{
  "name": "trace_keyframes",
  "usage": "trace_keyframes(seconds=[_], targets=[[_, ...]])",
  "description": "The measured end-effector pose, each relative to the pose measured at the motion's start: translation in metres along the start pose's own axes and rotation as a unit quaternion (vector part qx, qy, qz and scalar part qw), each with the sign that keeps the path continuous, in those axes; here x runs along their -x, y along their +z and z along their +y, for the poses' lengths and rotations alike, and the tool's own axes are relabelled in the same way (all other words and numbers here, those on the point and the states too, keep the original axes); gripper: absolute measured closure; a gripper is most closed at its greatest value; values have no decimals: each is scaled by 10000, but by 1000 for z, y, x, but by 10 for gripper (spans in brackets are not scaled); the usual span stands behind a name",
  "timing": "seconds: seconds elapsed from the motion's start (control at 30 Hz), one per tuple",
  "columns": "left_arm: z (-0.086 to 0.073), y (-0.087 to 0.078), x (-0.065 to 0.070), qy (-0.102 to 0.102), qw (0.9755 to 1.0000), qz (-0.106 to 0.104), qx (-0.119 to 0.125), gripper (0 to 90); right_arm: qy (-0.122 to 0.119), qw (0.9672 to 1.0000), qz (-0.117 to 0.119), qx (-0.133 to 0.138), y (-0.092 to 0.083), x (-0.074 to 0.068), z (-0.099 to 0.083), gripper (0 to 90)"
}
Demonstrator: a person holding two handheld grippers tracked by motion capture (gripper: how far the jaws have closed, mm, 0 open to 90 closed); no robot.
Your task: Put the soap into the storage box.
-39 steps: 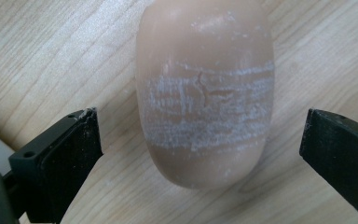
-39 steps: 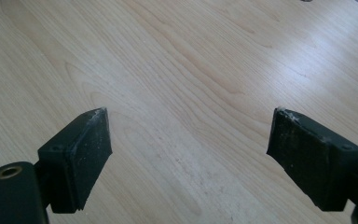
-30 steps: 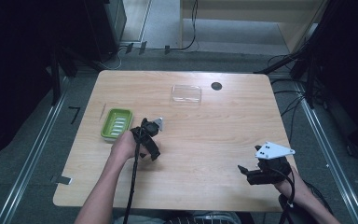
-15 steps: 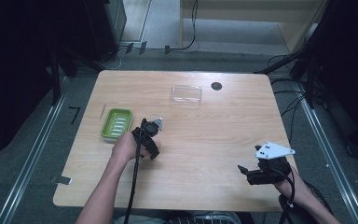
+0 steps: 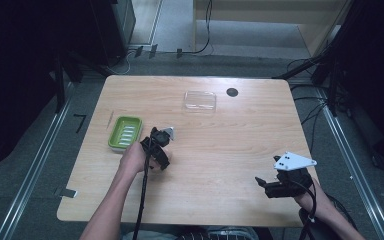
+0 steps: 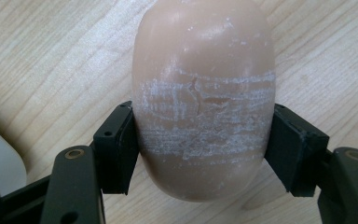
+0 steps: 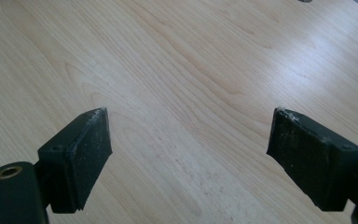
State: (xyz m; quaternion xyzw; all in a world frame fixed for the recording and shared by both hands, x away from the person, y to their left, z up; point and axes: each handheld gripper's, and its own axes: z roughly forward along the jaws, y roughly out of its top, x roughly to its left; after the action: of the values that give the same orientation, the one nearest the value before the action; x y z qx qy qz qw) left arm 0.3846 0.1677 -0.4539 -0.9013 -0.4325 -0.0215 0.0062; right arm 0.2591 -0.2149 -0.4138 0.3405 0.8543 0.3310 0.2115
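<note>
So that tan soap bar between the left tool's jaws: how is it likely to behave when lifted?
The soap bar looks solid and should stay stiff. Its rounded, smooth sides could slip between the flat jaws of the left tool. The whitish scrapes and small crack across its face suggest a soft surface that probably marks under pressure.

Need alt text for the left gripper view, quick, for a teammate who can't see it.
A tan oval soap bar with white scuffed streaks lies on the wooden table, and the left claw has its black jaws against both of the bar's sides. A pale rounded edge peeks in at far left.
</note>
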Motion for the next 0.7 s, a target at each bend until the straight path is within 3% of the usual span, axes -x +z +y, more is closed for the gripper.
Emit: trace_keyframes(seconds=[0.7], targets=[[-7,-15,-3,32,9999,44,126,339,16,10000,-11,13,0,0,0,134]])
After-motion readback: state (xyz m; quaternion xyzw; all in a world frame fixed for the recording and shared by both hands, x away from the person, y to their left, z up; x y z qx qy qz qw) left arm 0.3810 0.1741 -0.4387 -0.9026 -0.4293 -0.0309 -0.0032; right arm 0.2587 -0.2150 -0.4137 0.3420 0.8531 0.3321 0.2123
